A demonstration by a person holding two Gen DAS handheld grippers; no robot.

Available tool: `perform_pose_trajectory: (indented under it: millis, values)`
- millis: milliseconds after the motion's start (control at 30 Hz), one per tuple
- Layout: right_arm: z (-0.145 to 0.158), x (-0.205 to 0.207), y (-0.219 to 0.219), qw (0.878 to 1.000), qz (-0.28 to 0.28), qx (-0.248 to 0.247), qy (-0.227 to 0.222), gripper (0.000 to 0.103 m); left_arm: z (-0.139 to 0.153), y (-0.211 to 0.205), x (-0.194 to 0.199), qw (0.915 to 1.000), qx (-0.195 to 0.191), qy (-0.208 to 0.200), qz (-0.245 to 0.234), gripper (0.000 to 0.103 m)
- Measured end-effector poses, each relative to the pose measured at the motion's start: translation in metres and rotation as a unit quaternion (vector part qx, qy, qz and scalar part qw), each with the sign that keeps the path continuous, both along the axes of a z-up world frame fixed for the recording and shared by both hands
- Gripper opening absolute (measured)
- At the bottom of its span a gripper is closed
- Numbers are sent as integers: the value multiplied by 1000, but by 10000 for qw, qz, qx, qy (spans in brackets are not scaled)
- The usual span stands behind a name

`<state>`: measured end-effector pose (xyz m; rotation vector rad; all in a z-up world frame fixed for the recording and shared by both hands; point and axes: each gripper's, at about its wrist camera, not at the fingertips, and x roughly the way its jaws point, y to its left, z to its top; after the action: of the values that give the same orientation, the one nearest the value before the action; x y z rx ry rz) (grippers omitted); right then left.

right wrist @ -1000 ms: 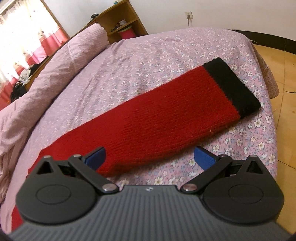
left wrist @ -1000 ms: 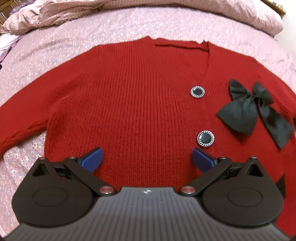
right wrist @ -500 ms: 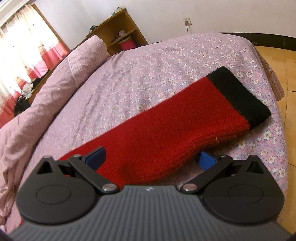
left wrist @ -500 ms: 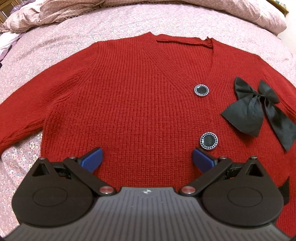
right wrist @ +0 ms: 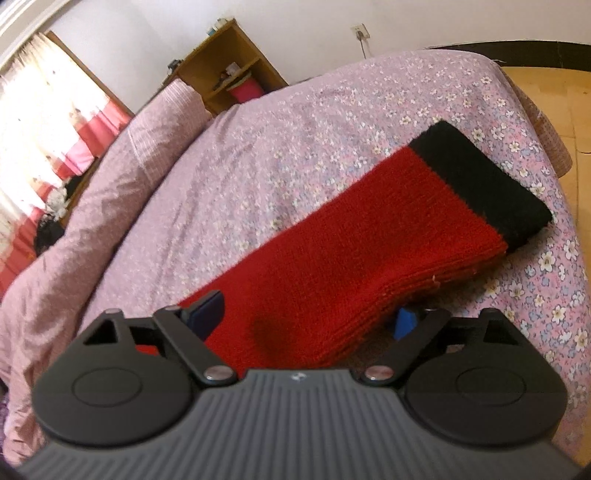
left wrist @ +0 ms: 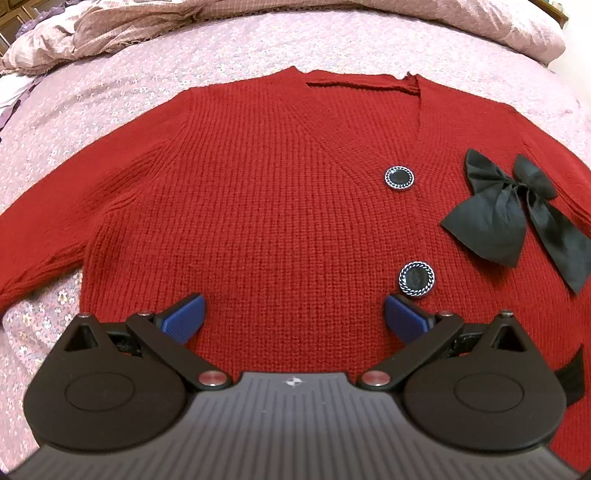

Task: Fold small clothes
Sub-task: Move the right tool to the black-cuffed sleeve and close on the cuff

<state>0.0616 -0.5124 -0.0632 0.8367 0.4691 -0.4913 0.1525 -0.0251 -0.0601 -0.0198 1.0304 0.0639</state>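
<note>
A red knit cardigan [left wrist: 258, 192] lies flat, front up, on the bed, with two round dark buttons [left wrist: 399, 178] and a black bow [left wrist: 517, 210] on its right side. My left gripper [left wrist: 293, 319] is open and empty over the cardigan's lower middle. In the right wrist view the cardigan's red sleeve [right wrist: 369, 251] with a black cuff [right wrist: 480, 177] runs out toward the bed's edge. My right gripper [right wrist: 306, 317] is open with its jaws on either side of the sleeve; the sleeve's near edge lifts over the right finger [right wrist: 404, 321].
The bed has a pink floral sheet [right wrist: 295, 140]. A rumpled pink duvet [left wrist: 147, 26] lies along the far side. A wooden shelf [right wrist: 225, 70] stands by the wall. The bed's edge and wooden floor [right wrist: 554, 92] are right of the cuff.
My right gripper has moved forward onto the sleeve, which now sits between its open jaws and rises over the right finger. My left gripper has barely shifted over the cardigan.
</note>
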Motion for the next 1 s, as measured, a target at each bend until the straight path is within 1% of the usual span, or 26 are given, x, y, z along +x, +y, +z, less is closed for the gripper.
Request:
perform_pose_trajectory:
  millis: [33,133,267,367,467,600,700,733,767,800,867,933,967,1000]
  values:
    - [1,-1,0,10000,-6,20,-54,85,0,0,0,10000,3,-6,-6,103]
    - [2,-2,-1,9999,-36,41,-125,80,0,0,0,10000,-4,-6,-20,103]
    - [3,-2,-3,9999,-61,99,-77,72,0,1,1,10000,-29,9,-32,103]
    - [1,-1,-7,9997,-81,211,-11,67,1,1,2,10000,-46,21,-38,103]
    - [-6,-3,-14,9987,-131,482,-31,67,1,1,2,10000,-52,19,-53,103]
    - [-3,3,-11,9995,94,270,165,67,1,0,2,10000,-42,8,-59,103]
    - [-2,3,-14,9991,10,424,97,67,1,2,0,9999,-60,-3,-111,103]
    - [-1,2,-16,9988,-66,485,50,63,2,2,0,9999,-73,8,-136,103]
    - [0,1,-18,9988,-115,484,47,55,3,3,0,9998,-91,26,-163,103]
    - [2,0,-18,9989,-154,437,38,50,4,4,-1,9998,-112,40,-180,103]
    - [8,1,-17,9995,-199,221,110,22,7,7,-3,9997,-159,37,-164,103]
    - [14,2,-12,9997,-171,-61,157,18,10,9,-4,9998,-155,6,-130,103]
    - [18,2,-10,9997,-130,-157,122,15,12,10,-5,9999,-122,-19,-117,103]
    - [23,3,-7,9996,-96,-257,70,15,14,12,-6,9999,-94,-43,-117,103]
